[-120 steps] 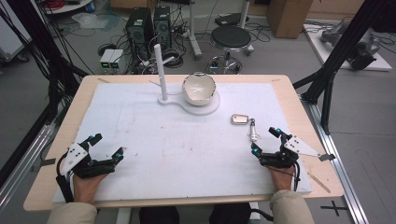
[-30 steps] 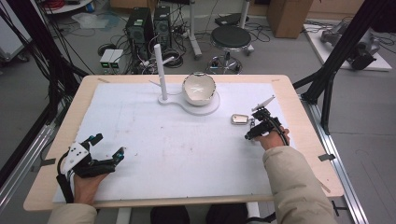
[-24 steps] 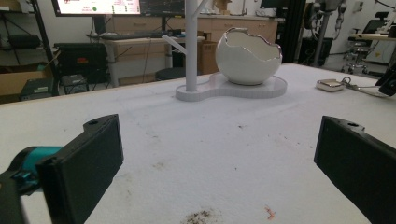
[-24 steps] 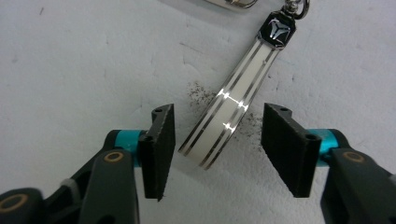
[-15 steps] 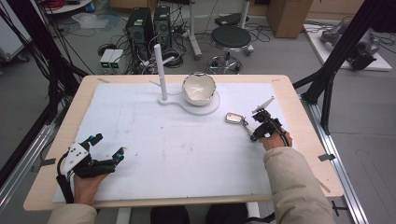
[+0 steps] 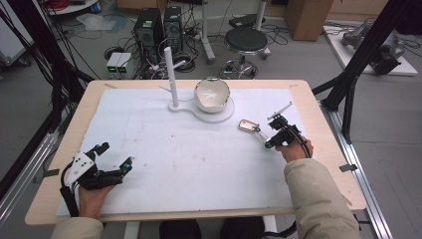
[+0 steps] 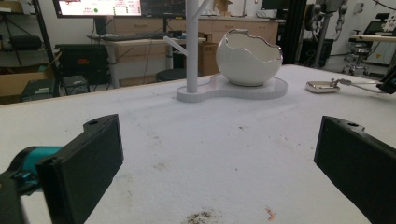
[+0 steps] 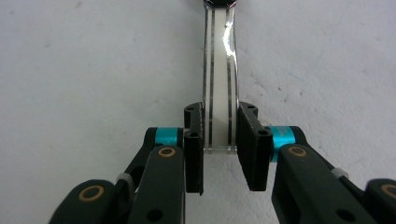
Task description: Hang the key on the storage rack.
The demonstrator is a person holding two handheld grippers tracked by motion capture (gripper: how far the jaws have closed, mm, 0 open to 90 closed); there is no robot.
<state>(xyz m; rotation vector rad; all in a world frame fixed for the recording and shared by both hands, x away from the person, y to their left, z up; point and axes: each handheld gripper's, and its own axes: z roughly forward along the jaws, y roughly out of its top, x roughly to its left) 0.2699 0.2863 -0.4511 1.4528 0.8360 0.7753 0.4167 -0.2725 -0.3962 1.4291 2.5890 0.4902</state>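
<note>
Shiny metal spoon [image 6: 251, 127] with a white striped handle lies flat on the white foam mat [image 6: 189, 164] covering the wooden table [image 6: 328, 149], right of centre, bowl end pointing far-left, just near-right of the white stand base. Right hand-held gripper [image 6: 271, 142] has just closed on the near end of the handle: in the right gripper view both black pads [image 8: 194, 144] press the handle's edges [image 8: 219, 93], spoon flat on the mat. Right hand [image 6: 293, 149] sits just behind it, sleeve coming in from the near edge.

Left hand-held gripper [image 6: 115, 157] rests on the mat at the near-left corner, well apart from the spoon, jaws spread wide with nothing between them; left gripper view shows bare mat between its pads [image 7: 100, 154].

Far centre of the mat: white eggshell-shaped ceramic cup [image 6: 212, 94] on a white stand base [image 6: 226, 113], with a white upright post [image 6: 170, 74] just left of it.
</note>
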